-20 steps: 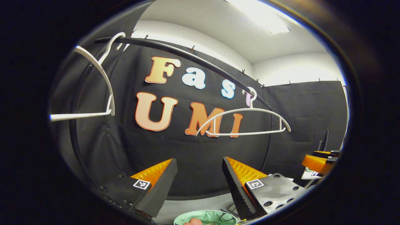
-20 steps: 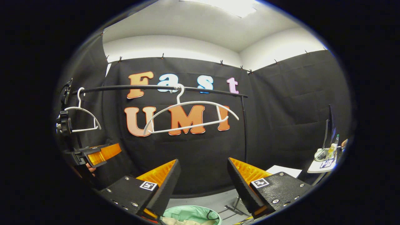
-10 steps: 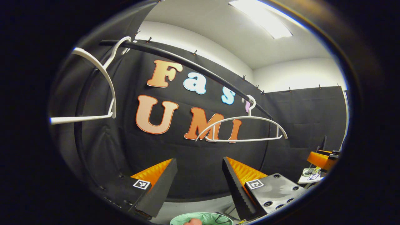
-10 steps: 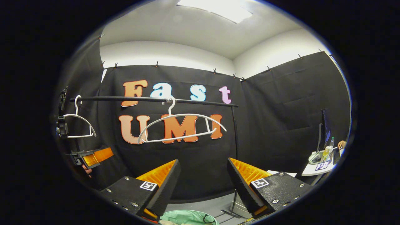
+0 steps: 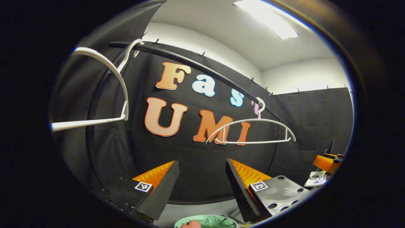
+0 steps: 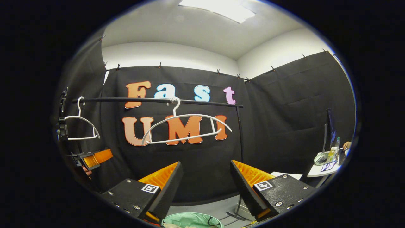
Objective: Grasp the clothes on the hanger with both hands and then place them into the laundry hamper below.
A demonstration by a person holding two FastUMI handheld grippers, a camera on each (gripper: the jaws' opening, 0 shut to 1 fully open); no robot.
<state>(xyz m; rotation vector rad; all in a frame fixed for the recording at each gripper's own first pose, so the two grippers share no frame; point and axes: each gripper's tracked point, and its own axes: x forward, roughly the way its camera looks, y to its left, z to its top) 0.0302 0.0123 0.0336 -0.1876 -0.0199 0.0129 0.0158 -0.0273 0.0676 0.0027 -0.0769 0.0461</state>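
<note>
Both grippers released, nothing held: left gripper (image 5: pixel 202 180), right gripper (image 6: pixel 205 183). Two bare hangers (image 6: pixel 186 126) on rail (image 6: pixel 126 99). Hamper (image 6: pixel 191 220) below w/ clothes (image 6: pixel 172 225) inside.

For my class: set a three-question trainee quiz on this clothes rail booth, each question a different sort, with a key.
1. True or false: both white hangers on the rail carry clothes.
2. How do the left gripper and right gripper stand? A shut, B open and empty, C clamped on a hanger.
3. Fill in: the green-lined hamper lies ____ the grippers.

Key: 1 false, the middle hanger and end hanger are bare; 2 B; 3 below.
</note>
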